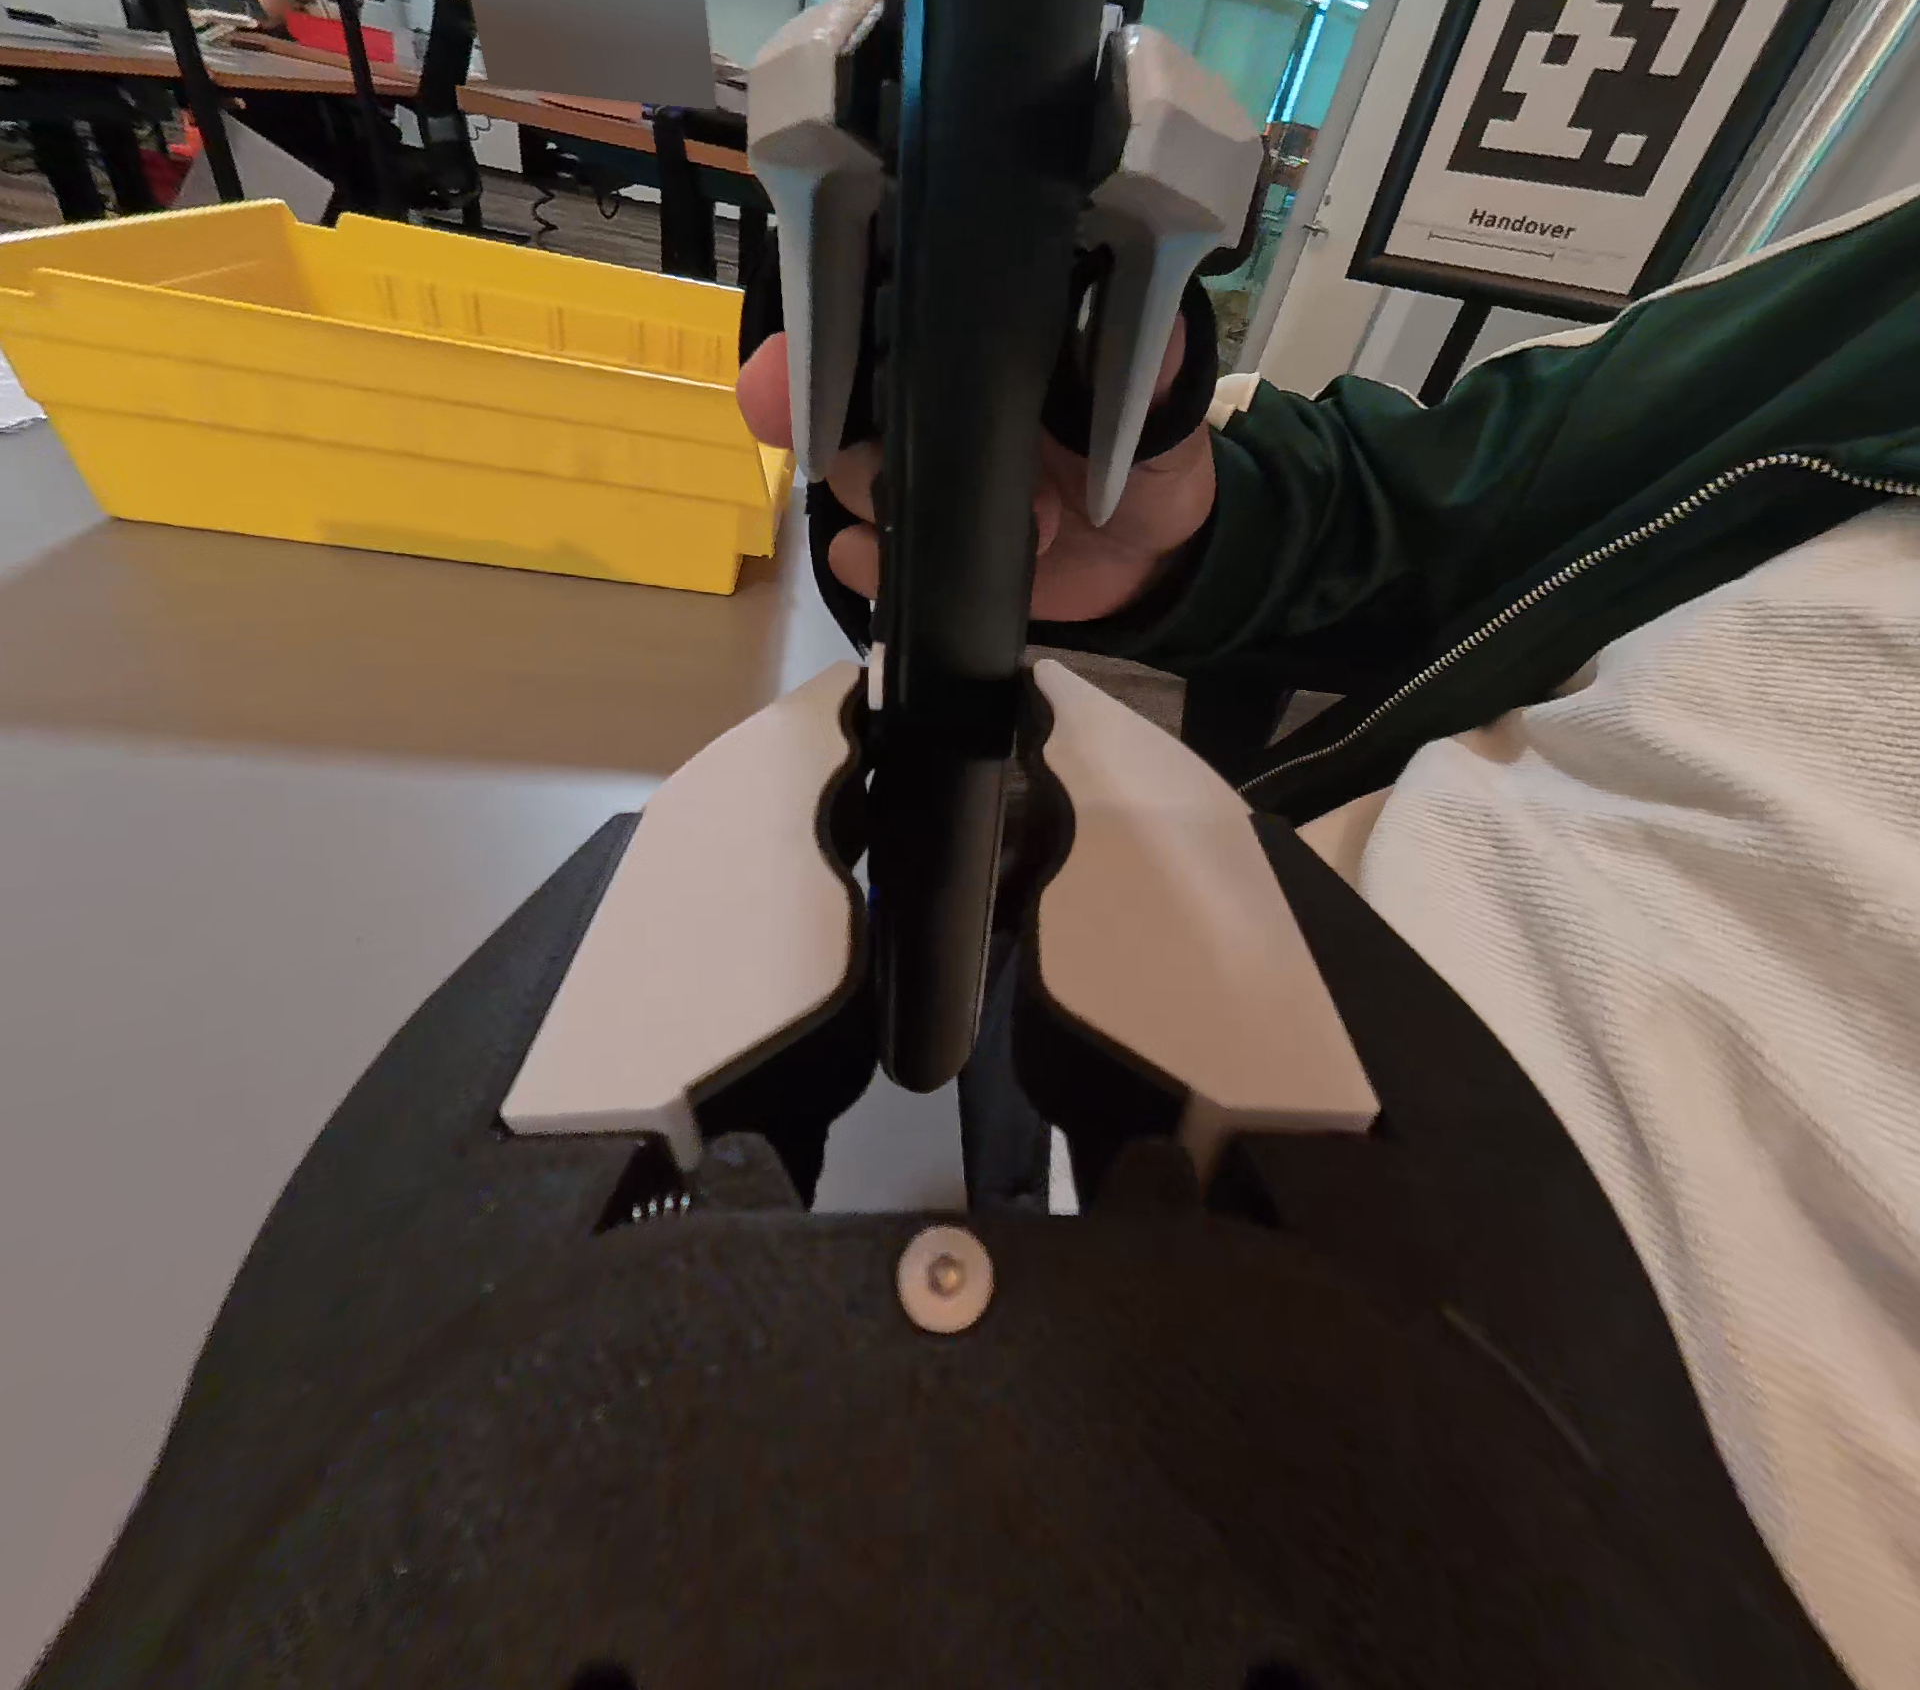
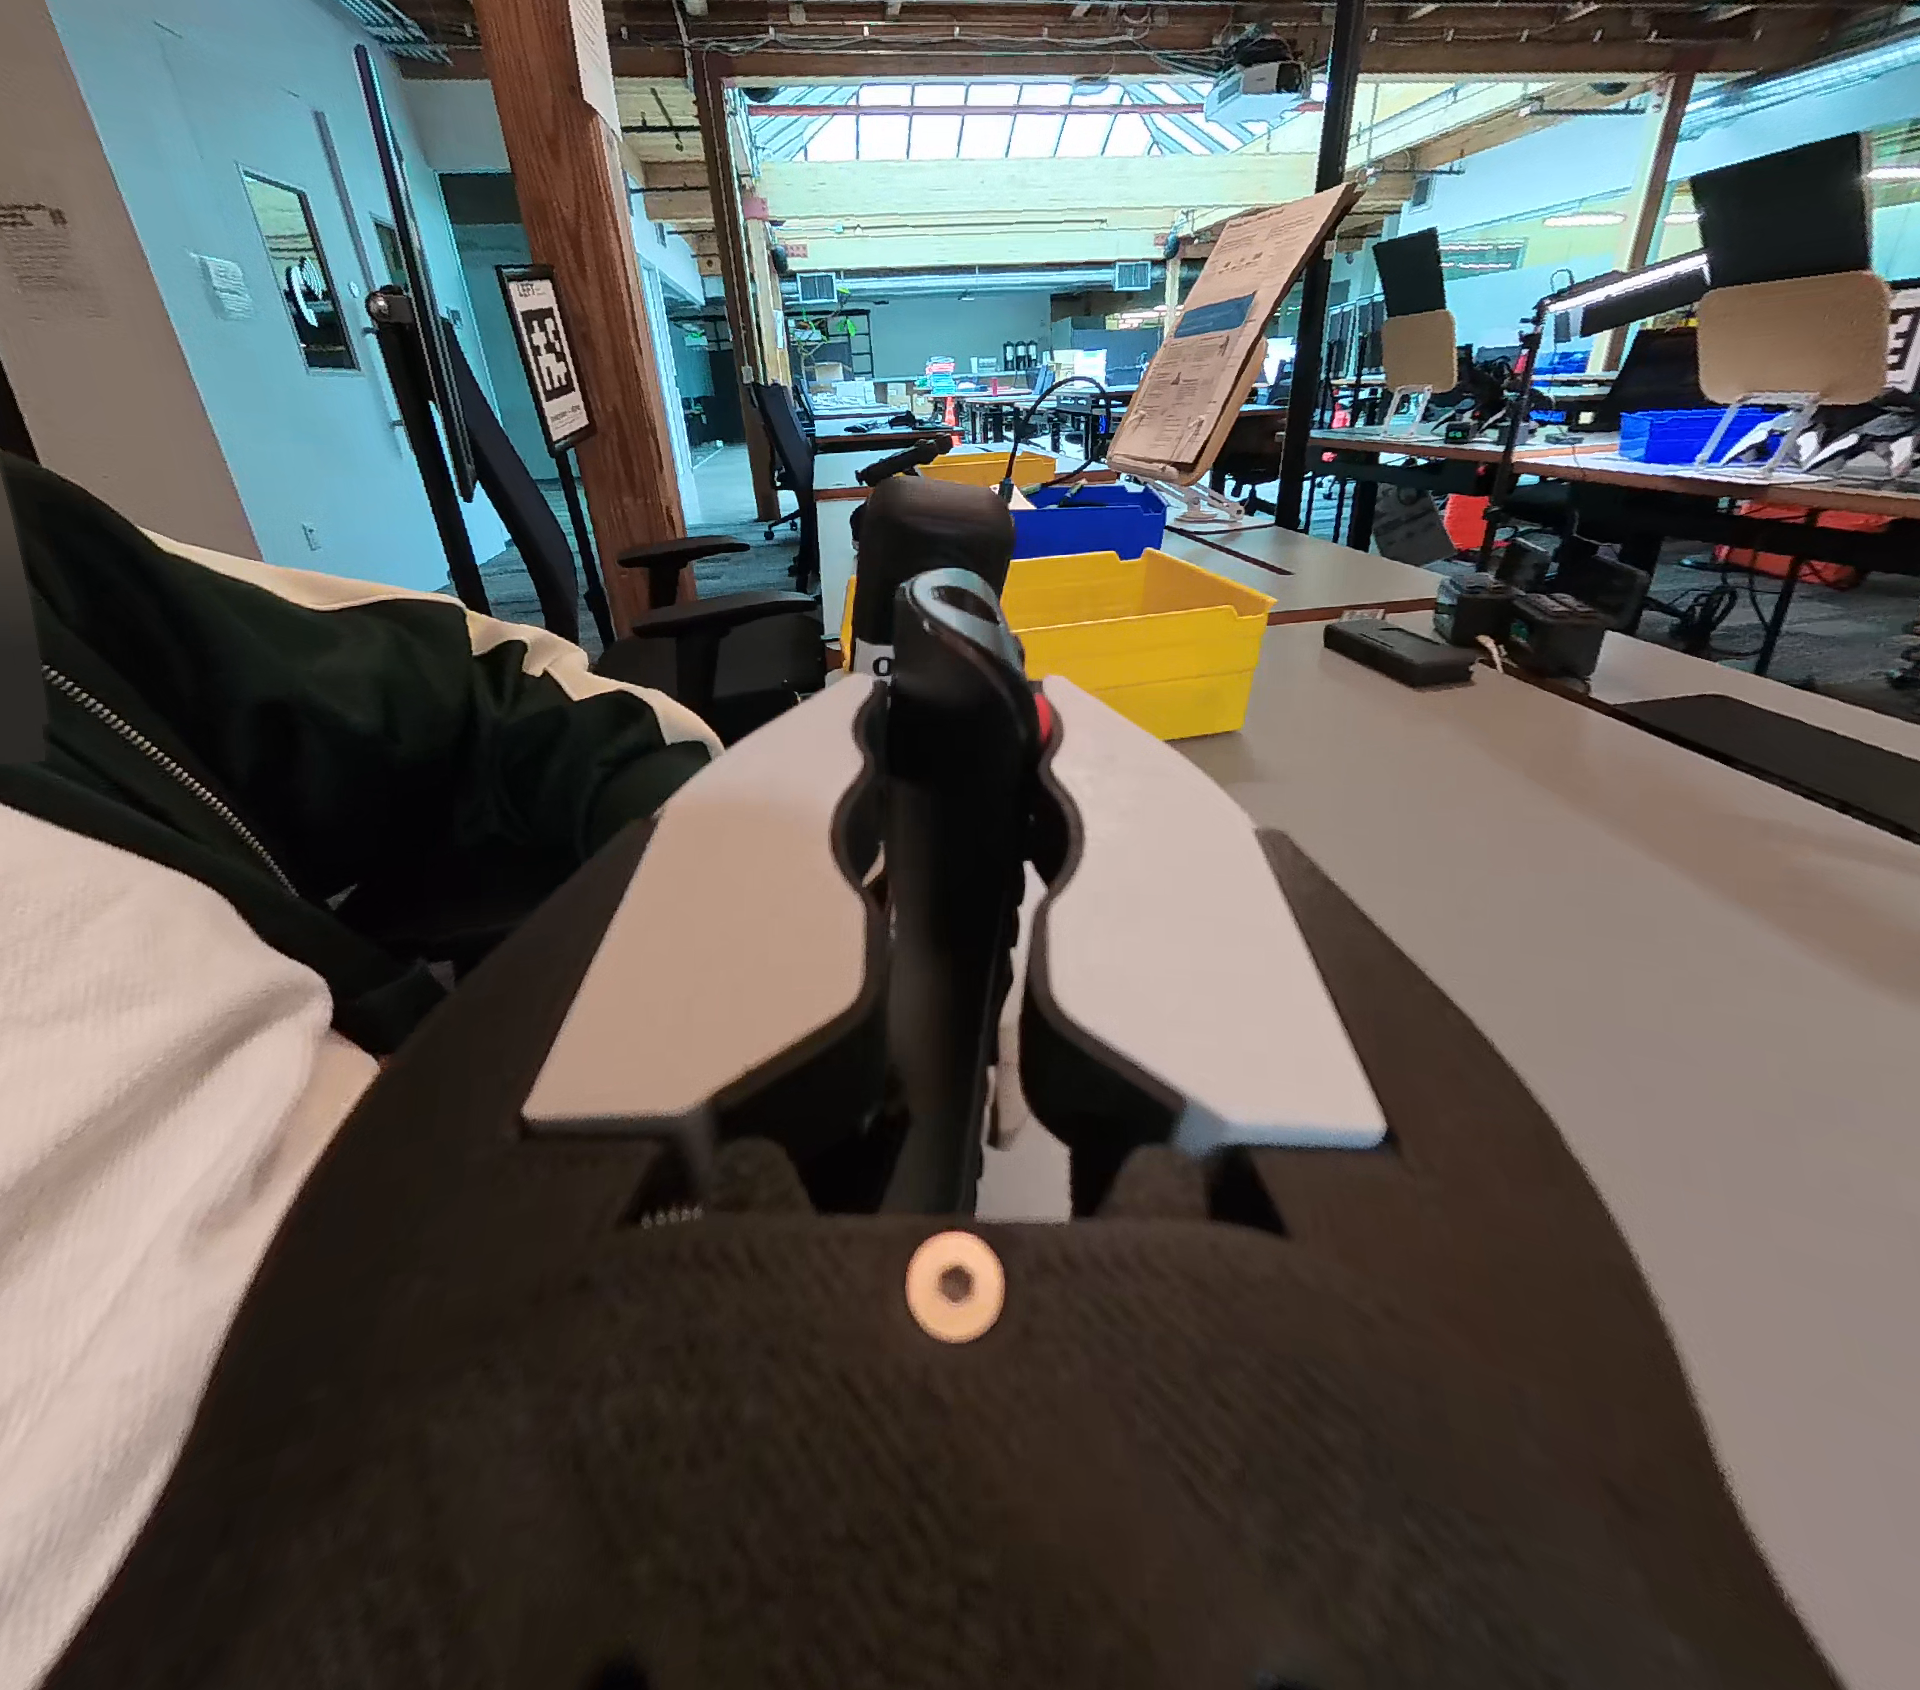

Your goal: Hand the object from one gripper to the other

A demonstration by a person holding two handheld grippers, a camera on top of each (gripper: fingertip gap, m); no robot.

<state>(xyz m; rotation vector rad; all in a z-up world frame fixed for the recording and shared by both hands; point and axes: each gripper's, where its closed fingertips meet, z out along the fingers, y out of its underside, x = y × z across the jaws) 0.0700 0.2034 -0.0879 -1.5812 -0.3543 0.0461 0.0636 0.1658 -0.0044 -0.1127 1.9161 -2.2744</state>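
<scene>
A long black object (image 1: 977,414) is held in mid-air above the near edge of the table (image 1: 312,809), well apart from the yellow bin (image 1: 395,414) toward the far edge. The left tongs (image 1: 951,695) are narrowed on its lower end; the right tongs (image 2: 951,705) are likewise narrowed on it, seen in their own view — so the object appears to be gripped from both ends at once.

The risk lies in the release. If one pair is opened before the other is firmly seated, the object may be tipped or dropped onto the table. If the tongs are pulled apart while both are clamped, the object may be twisted out of the weaker grip — which grip is weaker cannot be told.
</scene>
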